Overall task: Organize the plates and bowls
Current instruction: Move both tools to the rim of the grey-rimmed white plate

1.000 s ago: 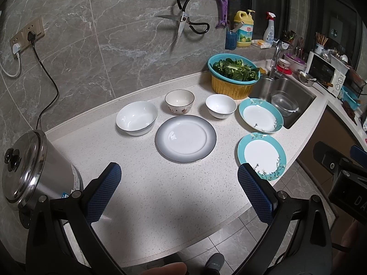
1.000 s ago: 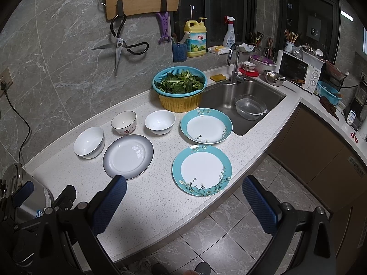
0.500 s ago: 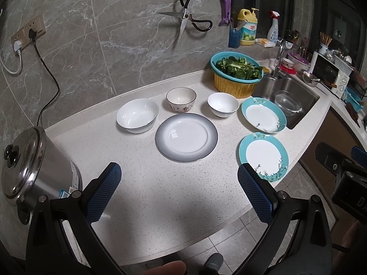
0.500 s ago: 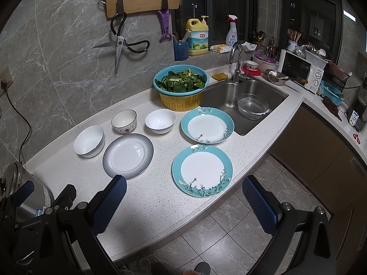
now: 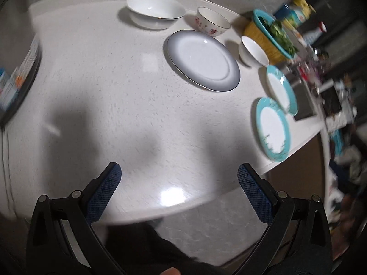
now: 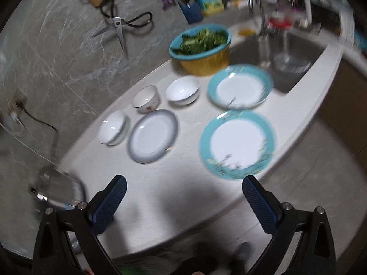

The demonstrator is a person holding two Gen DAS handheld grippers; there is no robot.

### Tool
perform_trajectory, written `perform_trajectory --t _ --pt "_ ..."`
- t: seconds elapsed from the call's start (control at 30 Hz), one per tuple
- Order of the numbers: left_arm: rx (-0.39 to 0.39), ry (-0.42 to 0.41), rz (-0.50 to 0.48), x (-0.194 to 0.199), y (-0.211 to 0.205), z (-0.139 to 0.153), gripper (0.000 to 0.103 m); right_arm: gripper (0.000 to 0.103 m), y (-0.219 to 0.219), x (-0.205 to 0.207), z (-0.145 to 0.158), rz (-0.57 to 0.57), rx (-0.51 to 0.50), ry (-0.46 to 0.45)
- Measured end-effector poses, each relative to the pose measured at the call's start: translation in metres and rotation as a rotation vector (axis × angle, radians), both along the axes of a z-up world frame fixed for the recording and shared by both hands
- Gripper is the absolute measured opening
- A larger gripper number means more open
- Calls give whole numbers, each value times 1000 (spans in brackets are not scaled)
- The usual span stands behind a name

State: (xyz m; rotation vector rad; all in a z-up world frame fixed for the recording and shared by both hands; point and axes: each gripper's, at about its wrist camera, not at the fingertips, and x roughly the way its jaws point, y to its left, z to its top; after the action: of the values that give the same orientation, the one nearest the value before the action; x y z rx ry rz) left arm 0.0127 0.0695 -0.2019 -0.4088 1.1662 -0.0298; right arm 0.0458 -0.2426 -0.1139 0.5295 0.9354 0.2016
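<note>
**Both grippers empty, reaching in over the counter**

The left gripper [image 5: 177,178] has its jaws spread wide with nothing between them; it hangs above bare counter [image 5: 96,73] near the front edge. The right gripper [image 6: 183,192] is likewise spread wide and empty, over the counter's edge, with the near teal plate [image 6: 237,144] just beyond its right finger. Both views are blurred, so fine detail is uncertain.

Nothing is stacked yet. All the dishes lie apart: the big white bowl [image 5: 156,11] at the far left, the patterned bowl [image 5: 212,21] beside it, the grey plate [image 5: 203,59] in front of those two, the small white bowl [image 5: 253,51] next to the greens basket [image 6: 201,50], and the far teal plate [image 6: 239,87] by the sink [image 6: 286,52].

This looks like the approach before a first pick. The next move likely calls for lowering one gripper to a rim, perhaps the near teal plate's, and sliding a finger under its low edge without pushing it off the counter.
</note>
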Motion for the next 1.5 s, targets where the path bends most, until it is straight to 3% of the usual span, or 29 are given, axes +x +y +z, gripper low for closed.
perform_trajectory --t 0.13,0.23,0.3,0.47,0.57,0.7,0.83,0.9,0.93,1.2,1.27,1.33,1.5 --pt "17 -73 -88 24 7 -6 103 103 6 28 -19 15 147 5" --pt "-63 63 -110 66 23 -26 103 103 23 56 -23 42 167 -23" --pt "-129 80 -63 94 45 -40 102 103 36 77 -29 75 186 -7" --pt "-90 52 -68 152 72 -48 102 103 58 114 -42 103 147 -6" --pt "-67 11 -84 176 77 -50 102 103 60 140 -67 105 134 92" --pt "-46 -32 -116 204 74 -57 102 91 62 173 -94 147 122 162" --pt "-124 64 -137 239 67 -83 100 86 56 206 -113 172 138 172" --pt "-100 75 -130 248 64 -88 96 70 56 227 -126 227 162 219" --pt "-90 66 -137 248 63 -88 94 68 56 233 -131 245 166 229" --pt "-35 61 -142 274 56 -87 90 63 51 259 -158 292 202 278" --pt "-20 70 -140 283 56 -87 84 62 50 261 -161 295 201 277" --pt "-7 69 -138 285 56 -85 72 59 50 264 -165 302 204 284" --pt "-11 64 -147 293 62 -84 63 46 55 269 -167 316 208 268"
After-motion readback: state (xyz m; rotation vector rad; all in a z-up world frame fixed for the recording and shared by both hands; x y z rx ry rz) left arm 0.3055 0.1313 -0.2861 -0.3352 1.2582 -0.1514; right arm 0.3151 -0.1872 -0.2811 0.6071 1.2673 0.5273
